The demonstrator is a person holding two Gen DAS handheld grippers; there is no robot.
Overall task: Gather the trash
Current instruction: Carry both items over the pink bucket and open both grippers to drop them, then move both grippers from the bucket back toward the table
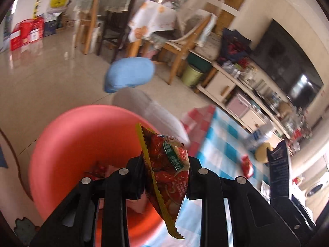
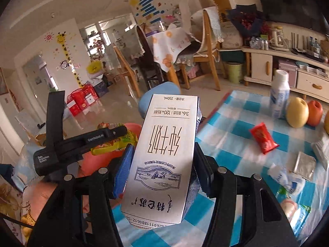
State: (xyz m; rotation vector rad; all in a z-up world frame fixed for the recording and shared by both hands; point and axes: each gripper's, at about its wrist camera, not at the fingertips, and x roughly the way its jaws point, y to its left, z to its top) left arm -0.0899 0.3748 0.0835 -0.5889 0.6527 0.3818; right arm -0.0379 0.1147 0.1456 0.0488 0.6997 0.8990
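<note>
My left gripper (image 1: 165,177) is shut on a red snack wrapper (image 1: 166,177) with a yellow serrated edge, held above the pink bin (image 1: 82,144) beside the table. My right gripper (image 2: 162,160) is shut on a white 250 mL milk carton (image 2: 162,156), held upside down above the table's near left edge. The left gripper (image 2: 82,142) and its wrapper (image 2: 115,142) show in the right wrist view, over the pink bin (image 2: 131,126). The carton's dark side (image 1: 279,168) shows at the right of the left wrist view.
On the blue checked tablecloth (image 2: 236,123) lie a red packet (image 2: 263,138), a grey pouch (image 2: 302,164), a fallen plastic bottle (image 2: 287,179), an upright bottle (image 2: 279,96), a pear (image 2: 297,113) and an apple (image 2: 314,113). A blue stool (image 1: 129,75) stands beyond the bin.
</note>
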